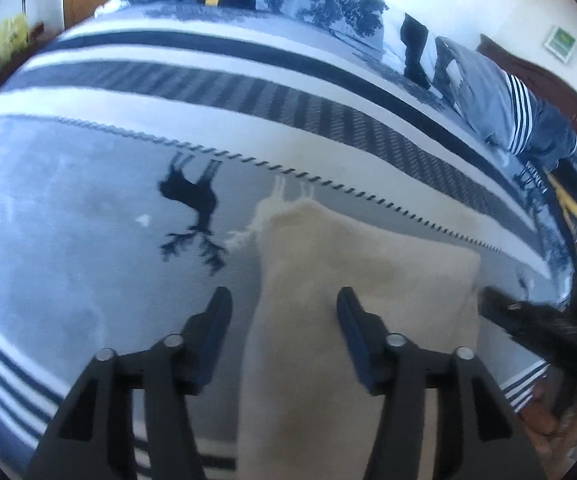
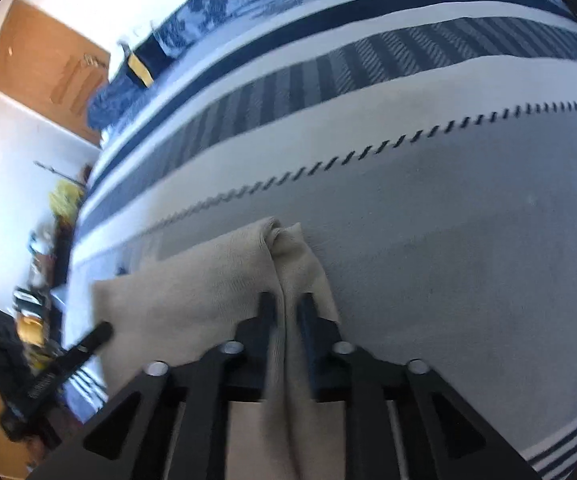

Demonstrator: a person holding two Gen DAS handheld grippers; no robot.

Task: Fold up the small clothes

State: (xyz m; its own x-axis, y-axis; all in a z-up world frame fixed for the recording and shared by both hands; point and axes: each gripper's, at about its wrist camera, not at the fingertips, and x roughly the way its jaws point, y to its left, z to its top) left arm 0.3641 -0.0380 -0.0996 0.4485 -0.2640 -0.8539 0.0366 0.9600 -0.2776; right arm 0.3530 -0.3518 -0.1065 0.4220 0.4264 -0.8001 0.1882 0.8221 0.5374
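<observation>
between right gripper (image 2: 286, 308) jaws, beige cloth (image 2: 192, 280)

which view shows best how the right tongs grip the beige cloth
The right wrist view: the right tongs pinch a bunched fold of the beige cloth up close. The left wrist view shows only their dark body at the cloth's right edge.

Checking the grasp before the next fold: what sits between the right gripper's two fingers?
A bunched fold of the beige garment runs between the right gripper's fingers, pinched there, as the right wrist view shows. It lies on the striped bedspread.
</observation>
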